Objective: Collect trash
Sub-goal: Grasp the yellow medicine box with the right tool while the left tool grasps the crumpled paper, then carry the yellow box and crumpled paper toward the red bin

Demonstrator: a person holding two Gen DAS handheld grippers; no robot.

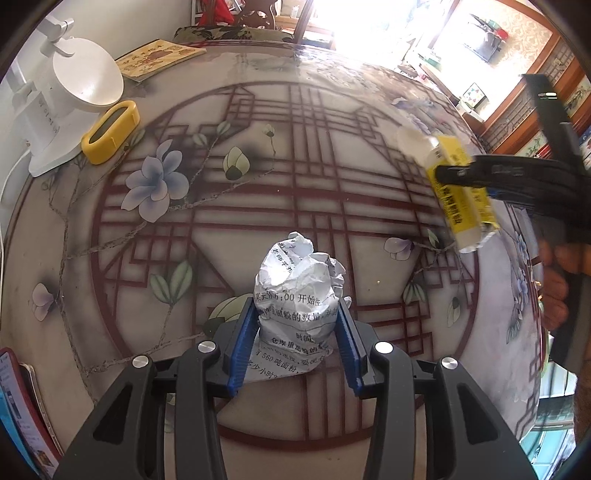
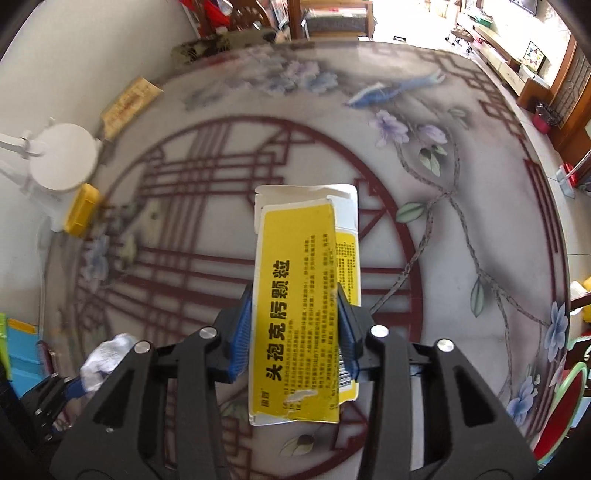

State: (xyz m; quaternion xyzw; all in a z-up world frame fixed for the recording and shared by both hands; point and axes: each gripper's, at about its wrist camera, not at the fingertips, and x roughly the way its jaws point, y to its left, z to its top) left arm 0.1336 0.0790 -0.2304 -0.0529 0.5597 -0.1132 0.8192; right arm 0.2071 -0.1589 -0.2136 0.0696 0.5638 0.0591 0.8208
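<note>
My left gripper (image 1: 297, 325) is shut on a crumpled ball of printed paper (image 1: 299, 291), held just above the round patterned table (image 1: 332, 166). My right gripper (image 2: 293, 321) is shut on a flattened yellow and white medicine box (image 2: 299, 306) with black Chinese print, held above the table. In the left wrist view the same box (image 1: 458, 192) shows at the right, clamped by the right gripper (image 1: 448, 173). In the right wrist view the paper ball (image 2: 105, 360) and the left gripper (image 2: 74, 387) show at the lower left.
A white lamp base (image 1: 74, 88) and a yellow oblong case (image 1: 110, 131) stand at the table's left edge. A tan booklet (image 1: 159, 57) lies at the far left. Books (image 1: 22, 413) lie at the near left. A chair (image 1: 236, 33) stands behind the table.
</note>
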